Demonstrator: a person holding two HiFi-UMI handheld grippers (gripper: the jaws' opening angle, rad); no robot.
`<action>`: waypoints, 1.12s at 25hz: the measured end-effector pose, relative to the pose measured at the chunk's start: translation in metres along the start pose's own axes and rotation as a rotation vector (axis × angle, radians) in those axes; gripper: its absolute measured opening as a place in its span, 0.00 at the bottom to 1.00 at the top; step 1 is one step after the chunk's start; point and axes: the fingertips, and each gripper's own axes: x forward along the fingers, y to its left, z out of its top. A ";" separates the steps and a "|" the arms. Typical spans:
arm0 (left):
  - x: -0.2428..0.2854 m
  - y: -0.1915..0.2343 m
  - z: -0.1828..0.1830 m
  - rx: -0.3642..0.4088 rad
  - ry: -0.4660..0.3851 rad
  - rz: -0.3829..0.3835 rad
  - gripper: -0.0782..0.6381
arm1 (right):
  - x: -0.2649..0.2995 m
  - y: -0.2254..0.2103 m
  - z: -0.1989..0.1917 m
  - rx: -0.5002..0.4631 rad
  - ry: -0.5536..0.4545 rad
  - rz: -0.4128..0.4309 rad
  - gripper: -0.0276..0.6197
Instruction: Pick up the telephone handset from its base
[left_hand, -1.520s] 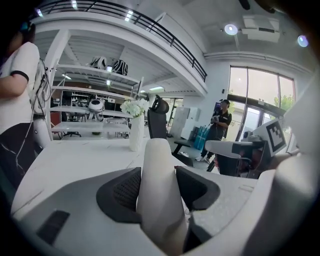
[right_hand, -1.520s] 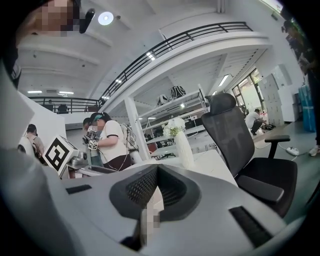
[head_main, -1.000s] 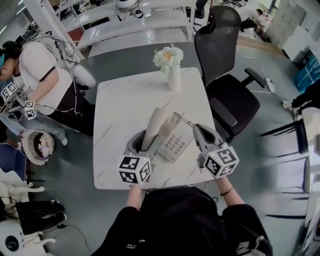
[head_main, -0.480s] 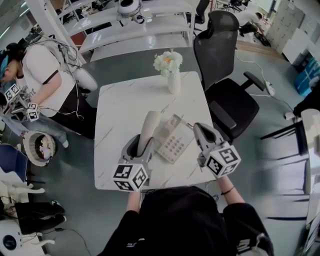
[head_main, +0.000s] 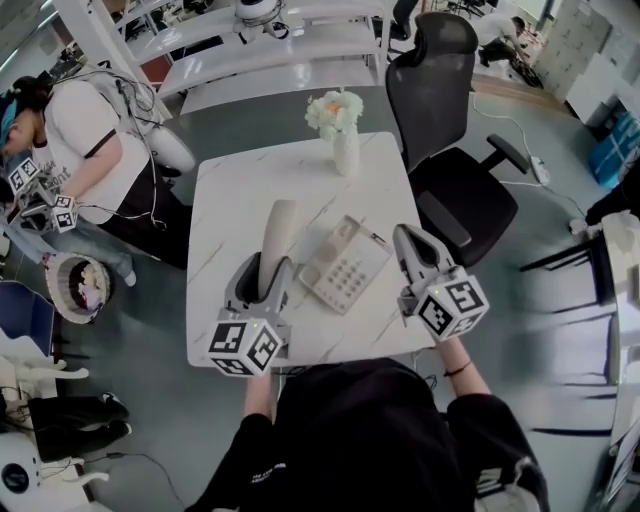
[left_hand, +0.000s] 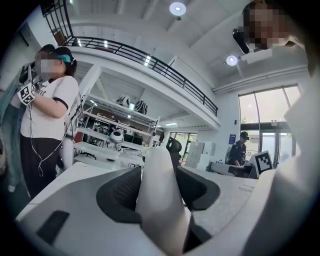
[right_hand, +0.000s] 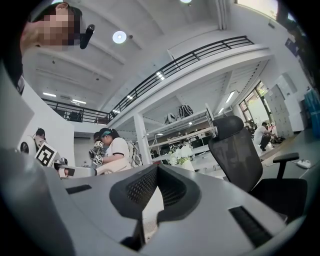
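The handset (head_main: 277, 232) is off its base (head_main: 343, 265), clamped upright between the left gripper (head_main: 265, 272) fingers above the counter's (head_main: 240, 185) near left edge. The right gripper (head_main: 407, 243), fingers together and empty, hovers beside the base. The lift looks done.

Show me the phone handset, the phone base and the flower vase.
cream plastic telephone handset (head_main: 277, 238): head view, middle of its length.
white push-button telephone base (head_main: 343, 268): head view, its keypad.
white ceramic flower vase (head_main: 346, 153): head view, the vase's body.
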 end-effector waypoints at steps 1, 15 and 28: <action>-0.001 0.001 0.002 0.003 -0.004 0.003 0.41 | -0.001 -0.001 0.001 -0.001 -0.003 -0.001 0.03; -0.001 0.005 0.017 0.023 -0.035 0.023 0.41 | -0.003 -0.010 0.009 -0.021 -0.021 -0.028 0.03; 0.005 0.006 0.016 0.024 -0.026 0.019 0.41 | 0.000 -0.014 0.008 -0.040 -0.008 -0.041 0.03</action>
